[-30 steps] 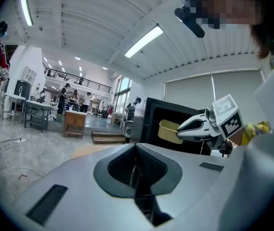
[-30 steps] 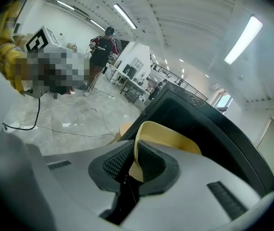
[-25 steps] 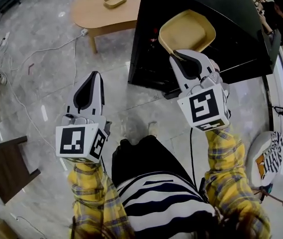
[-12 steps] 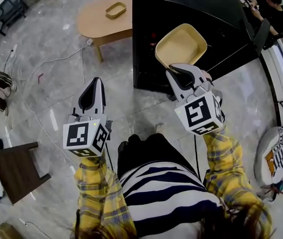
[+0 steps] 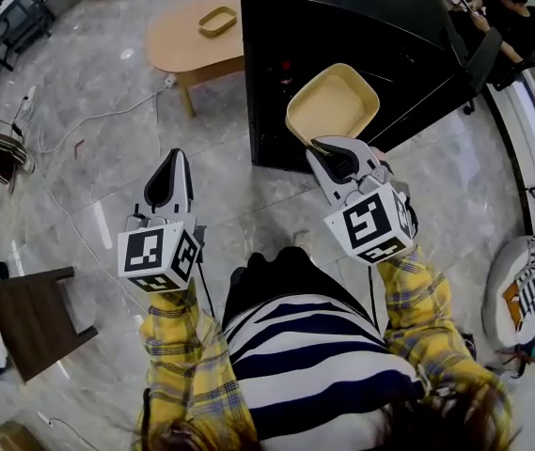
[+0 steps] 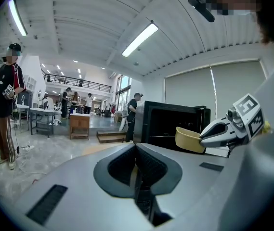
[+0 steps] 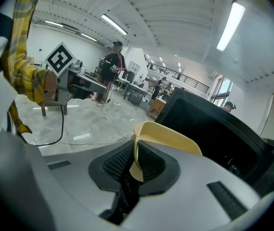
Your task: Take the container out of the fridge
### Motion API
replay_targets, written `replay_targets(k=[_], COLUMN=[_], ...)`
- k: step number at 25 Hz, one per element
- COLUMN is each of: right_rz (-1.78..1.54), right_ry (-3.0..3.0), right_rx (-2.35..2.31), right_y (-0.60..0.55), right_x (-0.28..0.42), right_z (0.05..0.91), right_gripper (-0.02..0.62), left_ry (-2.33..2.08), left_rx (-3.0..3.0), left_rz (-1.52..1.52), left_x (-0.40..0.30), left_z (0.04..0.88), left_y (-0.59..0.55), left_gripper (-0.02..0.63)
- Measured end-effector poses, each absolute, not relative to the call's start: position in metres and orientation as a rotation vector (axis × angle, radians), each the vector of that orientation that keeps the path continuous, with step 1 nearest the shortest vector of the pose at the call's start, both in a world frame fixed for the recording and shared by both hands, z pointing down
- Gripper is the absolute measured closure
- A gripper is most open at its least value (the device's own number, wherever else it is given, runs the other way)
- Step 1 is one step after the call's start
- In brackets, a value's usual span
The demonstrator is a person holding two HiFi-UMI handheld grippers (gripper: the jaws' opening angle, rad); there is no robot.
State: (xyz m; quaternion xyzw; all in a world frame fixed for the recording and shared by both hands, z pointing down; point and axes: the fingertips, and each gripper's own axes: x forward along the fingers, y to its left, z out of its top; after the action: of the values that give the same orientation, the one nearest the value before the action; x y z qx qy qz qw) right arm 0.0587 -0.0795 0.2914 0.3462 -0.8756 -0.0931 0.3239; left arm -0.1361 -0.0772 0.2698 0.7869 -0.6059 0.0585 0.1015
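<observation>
- While the person is standing on the floor (image 5: 107, 158) in front of the fridge (image 5: 342, 17), the right gripper (image 5: 326, 147) is clamping the near rim of the container (image 5: 333, 104), with both jaws pressing on the thin yellow wall.
- That container is hanging in the air outside the fridge, just before its dark front, and it is tilting so that its hollow side is facing up toward the head camera.
- Seen from the right gripper view, the rim is sitting upright between the ribbed pads, and the rest of the container is sticking out past the jaw tips toward the fridge.
- Off to the left of the fridge, the left gripper (image 5: 173, 158) is hovering over bare floor, well apart from the container.
- Its jaws are pressing together with nothing between them, as the left gripper view is showing.
- Both arms are wearing yellow plaid sleeves (image 5: 178, 355), and each gripper is carrying its marker cube near the wrist.
- Beyond the left gripper, a wooden table (image 5: 178, 45) is standing beside the fridge's left side, and a second tray (image 5: 216, 20) is lying near the table's far edge.
- A white cable (image 5: 88, 118) is trailing across the floor from the table's near corner toward the left.
- A dark stool (image 5: 32, 313) is standing by the left side of the floor.
- Someone in black (image 5: 521, 17) is sitting beyond the fridge's right side.
</observation>
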Motion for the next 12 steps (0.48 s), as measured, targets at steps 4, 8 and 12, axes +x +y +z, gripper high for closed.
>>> replay_targets(k=[4,8,12], right_rz=[-0.217,-0.195,-0.175], right_ry=[-2.312,-2.321,-2.333], right_rx=[0.893,0.877,0.858], right_y=[-0.071,-0.061,-0.054], right_x=[0.057,0.054,0.051], right_z=[0.294,0.298,0.3], right_gripper=[0.549,0.549,0.551], left_ry=[-1.812,-1.826,-1.83], left_rx=[2.308,2.301,2.294], left_rz=[0.169,0.166,0.168], left_x=[-0.144,-0.148,-0.15], left_z=[0.27,0.268,0.268], left_y=[-0.072,-0.067,-0.063], left_gripper=[0.592,0.592,0.592])
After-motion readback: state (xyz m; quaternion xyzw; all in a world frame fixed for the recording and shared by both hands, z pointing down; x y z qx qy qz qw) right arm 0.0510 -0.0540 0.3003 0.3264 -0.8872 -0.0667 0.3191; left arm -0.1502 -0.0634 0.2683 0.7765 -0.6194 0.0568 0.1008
